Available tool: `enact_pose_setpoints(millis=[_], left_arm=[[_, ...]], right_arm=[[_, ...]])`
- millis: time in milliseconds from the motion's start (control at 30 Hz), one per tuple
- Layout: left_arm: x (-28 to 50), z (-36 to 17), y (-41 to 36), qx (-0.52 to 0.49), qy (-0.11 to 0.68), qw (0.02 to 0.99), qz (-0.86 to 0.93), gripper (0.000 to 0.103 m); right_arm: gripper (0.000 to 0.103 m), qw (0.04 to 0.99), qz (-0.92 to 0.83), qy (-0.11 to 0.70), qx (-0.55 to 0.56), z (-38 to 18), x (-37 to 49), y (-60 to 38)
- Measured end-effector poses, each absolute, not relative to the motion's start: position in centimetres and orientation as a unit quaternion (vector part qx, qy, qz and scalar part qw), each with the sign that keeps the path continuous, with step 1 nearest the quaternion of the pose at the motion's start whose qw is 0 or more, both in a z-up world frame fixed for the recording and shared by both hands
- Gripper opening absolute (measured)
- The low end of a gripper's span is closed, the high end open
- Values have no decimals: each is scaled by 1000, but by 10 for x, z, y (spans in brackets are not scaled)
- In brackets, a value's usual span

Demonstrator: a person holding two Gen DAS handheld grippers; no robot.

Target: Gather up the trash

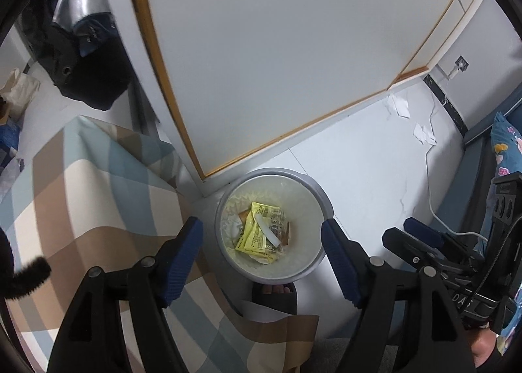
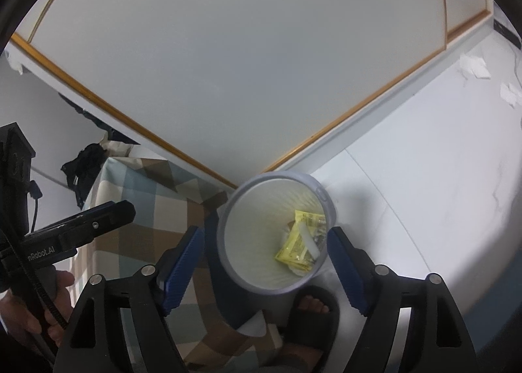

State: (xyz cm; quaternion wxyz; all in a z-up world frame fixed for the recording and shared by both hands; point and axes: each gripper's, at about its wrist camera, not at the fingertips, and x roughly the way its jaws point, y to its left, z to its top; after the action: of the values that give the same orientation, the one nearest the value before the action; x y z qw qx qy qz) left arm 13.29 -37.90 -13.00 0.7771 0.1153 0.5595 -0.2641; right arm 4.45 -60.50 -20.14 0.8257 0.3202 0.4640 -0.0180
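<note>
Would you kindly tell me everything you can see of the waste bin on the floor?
The waste bin is round, grey-rimmed and pale inside, seemingly plastic. It stands upright and uncovered on the white floor, at the corner of the white cupboard, beside the checked cloth. A yellow wrapper and a white strip lie at its bottom.

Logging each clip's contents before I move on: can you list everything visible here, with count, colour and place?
bin: one, grey with clear liner, on the floor by the cabinet corner
yellow wrapper: one, yellow, inside the bin with other scraps
crumpled paper: two pieces, white, on the floor near the far wall
cabinet: one, white with wooden trim, behind the bin
checked cloth: one, beige, brown and blue, draped left of the bin
cable: one, white, along the floor at right
foot in slipper: one, black slipper, beside the bin
left gripper: black with blue pads, jaws open above the bin
right gripper: same colours, jaws open, empty
</note>
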Motion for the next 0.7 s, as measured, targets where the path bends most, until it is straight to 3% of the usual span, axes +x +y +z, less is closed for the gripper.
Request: enact_pose_setpoints(millis=[700], left_arm=[[121,-104,-367,122,535,800,-244,72]], right_arm=[[83,839,-15,462,288,-171,39,-594]])
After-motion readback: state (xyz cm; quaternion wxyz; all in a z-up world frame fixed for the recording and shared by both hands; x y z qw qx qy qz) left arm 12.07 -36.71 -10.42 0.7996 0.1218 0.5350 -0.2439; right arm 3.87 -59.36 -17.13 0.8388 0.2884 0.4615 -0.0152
